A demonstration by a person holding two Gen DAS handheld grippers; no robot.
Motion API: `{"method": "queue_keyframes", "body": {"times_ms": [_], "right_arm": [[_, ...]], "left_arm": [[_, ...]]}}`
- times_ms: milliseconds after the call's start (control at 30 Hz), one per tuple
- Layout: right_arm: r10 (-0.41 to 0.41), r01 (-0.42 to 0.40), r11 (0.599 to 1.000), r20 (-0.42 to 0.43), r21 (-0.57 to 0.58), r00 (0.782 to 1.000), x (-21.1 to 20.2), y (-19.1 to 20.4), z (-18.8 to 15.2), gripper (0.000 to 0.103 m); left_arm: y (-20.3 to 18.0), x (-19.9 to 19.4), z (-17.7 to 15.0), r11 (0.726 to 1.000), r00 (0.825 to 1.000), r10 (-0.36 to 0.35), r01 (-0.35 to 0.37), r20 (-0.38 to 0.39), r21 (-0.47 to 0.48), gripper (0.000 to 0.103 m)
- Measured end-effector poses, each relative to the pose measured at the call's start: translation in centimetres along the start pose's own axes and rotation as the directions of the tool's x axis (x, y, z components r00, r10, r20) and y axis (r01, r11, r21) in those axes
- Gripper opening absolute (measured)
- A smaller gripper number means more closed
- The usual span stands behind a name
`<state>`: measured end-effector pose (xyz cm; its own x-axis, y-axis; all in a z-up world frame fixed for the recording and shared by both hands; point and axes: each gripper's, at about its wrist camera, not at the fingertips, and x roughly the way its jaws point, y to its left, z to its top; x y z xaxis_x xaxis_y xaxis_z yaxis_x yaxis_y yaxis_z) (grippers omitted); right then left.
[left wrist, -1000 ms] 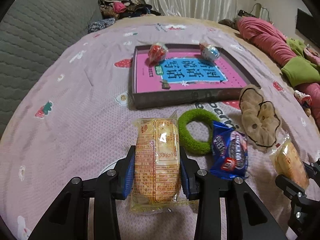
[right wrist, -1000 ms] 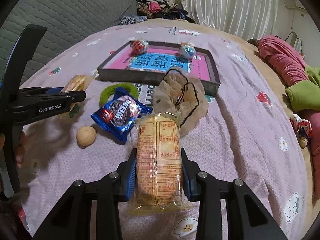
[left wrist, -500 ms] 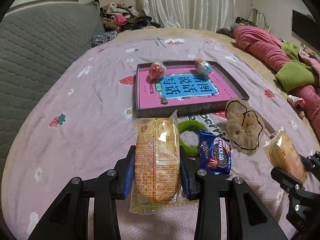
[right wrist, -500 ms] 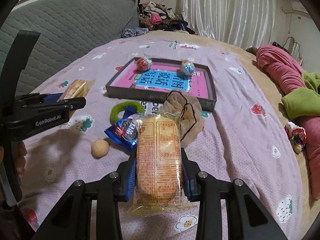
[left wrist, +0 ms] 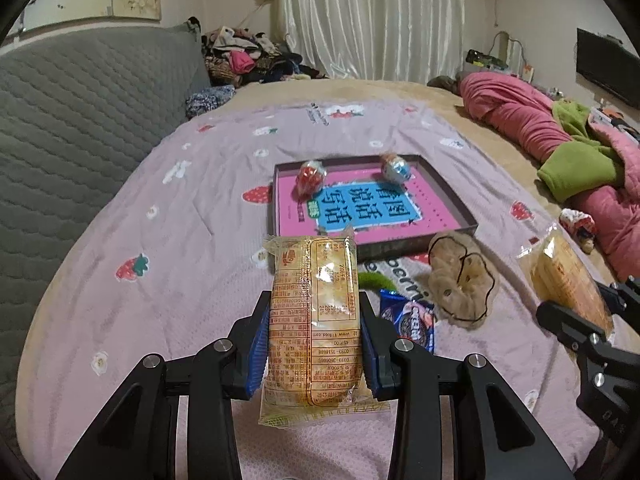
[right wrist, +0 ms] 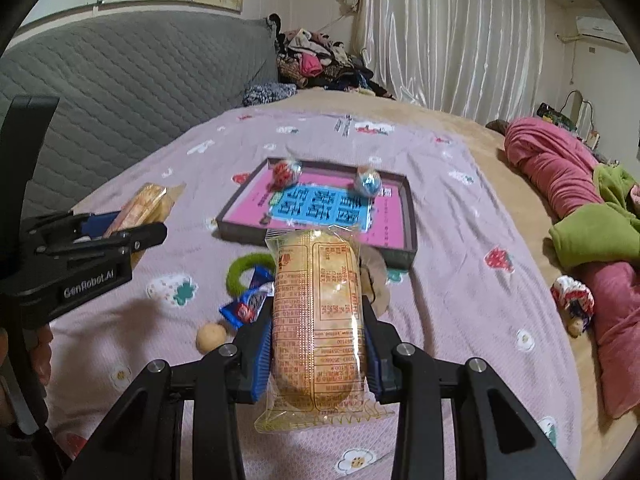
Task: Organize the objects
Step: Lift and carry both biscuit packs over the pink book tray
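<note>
The left tool (left wrist: 313, 336) is clenched on a yellow plastic-wrapped cake packet (left wrist: 314, 320), held above the pink strawberry-print bedspread (left wrist: 160, 240). The right tool (right wrist: 318, 344) grips a matching yellow wrapped cake packet (right wrist: 320, 320) the same way. Ahead on the bed lies a shallow dark box with a pink and blue printed floor (left wrist: 440, 188), holding two foil-wrapped eggs (left wrist: 310, 175).

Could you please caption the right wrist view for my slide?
Right gripper holds a wrapped cake above the bedspread, facing the tray.
</note>
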<state>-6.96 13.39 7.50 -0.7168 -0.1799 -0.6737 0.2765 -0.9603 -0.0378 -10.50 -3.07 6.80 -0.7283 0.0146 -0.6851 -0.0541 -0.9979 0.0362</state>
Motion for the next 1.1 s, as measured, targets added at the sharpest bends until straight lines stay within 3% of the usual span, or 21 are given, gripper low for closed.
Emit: {"method": "queue_keyframes", "body": {"times_ms": [467,1100], "right_arm": [[-0.013,0.014,1.0,0.065,-0.016,0.998,-1.7,-1.8,5.4,0.038],[-0.01,0.011,1.0,0.11,-0.008,0.994,1.8,-4.4,11.3,0.038]], "left_arm": [[-1.2,-2.1,4.7,1.0,0.998,-0.005,0.004,0.056,0.022,0.04],[-1.7,2.6,10.5,1.0,0.998,-0.009,0.008,0.054,0.028,0.04]]}}
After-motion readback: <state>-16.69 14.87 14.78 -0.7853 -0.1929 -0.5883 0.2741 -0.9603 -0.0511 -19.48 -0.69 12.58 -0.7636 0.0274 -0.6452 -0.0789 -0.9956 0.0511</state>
